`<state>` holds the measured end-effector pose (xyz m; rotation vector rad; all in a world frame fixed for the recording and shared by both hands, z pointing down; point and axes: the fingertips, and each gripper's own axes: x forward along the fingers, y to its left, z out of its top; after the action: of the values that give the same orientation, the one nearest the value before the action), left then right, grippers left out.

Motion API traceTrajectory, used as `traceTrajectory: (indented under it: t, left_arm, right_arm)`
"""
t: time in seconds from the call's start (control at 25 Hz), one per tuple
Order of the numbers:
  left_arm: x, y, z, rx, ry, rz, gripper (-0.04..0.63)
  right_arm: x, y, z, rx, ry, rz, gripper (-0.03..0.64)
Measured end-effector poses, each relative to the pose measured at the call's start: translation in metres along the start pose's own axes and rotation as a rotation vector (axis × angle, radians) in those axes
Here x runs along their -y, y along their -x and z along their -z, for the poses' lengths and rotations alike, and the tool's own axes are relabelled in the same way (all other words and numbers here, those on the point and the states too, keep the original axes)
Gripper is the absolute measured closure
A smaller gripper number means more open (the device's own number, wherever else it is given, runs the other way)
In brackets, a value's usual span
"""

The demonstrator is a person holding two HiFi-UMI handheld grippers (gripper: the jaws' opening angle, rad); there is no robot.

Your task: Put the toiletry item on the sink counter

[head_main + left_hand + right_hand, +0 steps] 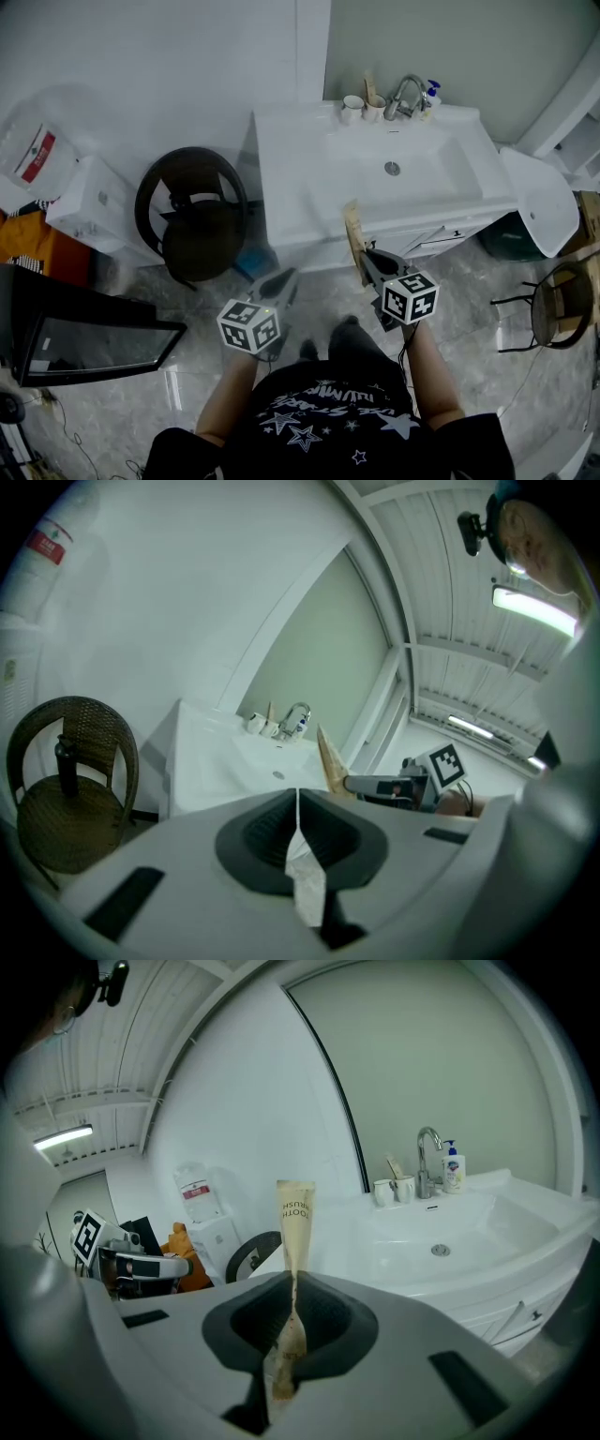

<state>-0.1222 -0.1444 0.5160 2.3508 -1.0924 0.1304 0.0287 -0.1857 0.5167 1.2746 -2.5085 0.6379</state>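
Observation:
My right gripper [367, 259] [293, 1283] is shut on a flat beige toothbrush packet [353, 237] [294, 1227], which sticks up out of the jaws and stands just in front of the white sink counter [286, 173] [530, 1211]. The packet [331, 761] and the right gripper [364, 786] also show in the left gripper view, right of the counter [202, 752]. My left gripper [284, 281] [297, 801] hangs lower left of the counter, jaws shut with nothing held. It shows at the left of the right gripper view as the left gripper [173, 1263].
At the counter's back stand a chrome faucet [405, 94], two cups [352, 108] and a soap bottle [431, 96]. A dark wicker chair [192, 211] sits left of the counter, a toilet tank [94, 202] beyond it. A metal chair [558, 300] stands at right.

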Motion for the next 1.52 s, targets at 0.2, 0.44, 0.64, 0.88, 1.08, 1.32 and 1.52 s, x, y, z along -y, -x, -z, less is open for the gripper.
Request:
traceTrajectory:
  t: [0.2,0.44,0.64,0.88,1.08,1.32,1.52]
  left_arm:
    - [-0.011,-0.011,-0.004,-0.014,0.006,-0.020,0.575]
    - [-0.036,-0.029,-0.022,0.000,0.010,-0.082,0.575]
    - [-0.060,-0.057,-0.043,0.001,0.019,-0.127,0.575]
    - [-0.081,-0.091,-0.070,0.012,0.021,-0.158,0.575]
    - [-0.100,-0.110,-0.086,0.030,0.032,-0.195,0.575]
    - [-0.118,-0.124,-0.102,0.046,0.046,-0.237,0.575]
    - [-0.131,-0.132,-0.108,0.056,0.083,-0.262,0.575]
  right_arm:
    - [0.013,-0.023,-0.013,0.000,0.011,-0.025,0.592]
    - [0.034,-0.067,-0.041,0.001,0.047,-0.080,0.592]
    - [0.058,-0.105,-0.066,-0.016,0.067,-0.122,0.592]
    - [0.087,-0.147,-0.092,-0.043,0.106,-0.155,0.592]
    - [0.102,-0.179,-0.107,-0.085,0.192,-0.171,0.592]
    - [0.117,-0.213,-0.123,-0.150,0.366,-0.151,0.592]
    - [0.125,-0.241,-0.135,-0.199,0.542,-0.142,0.594]
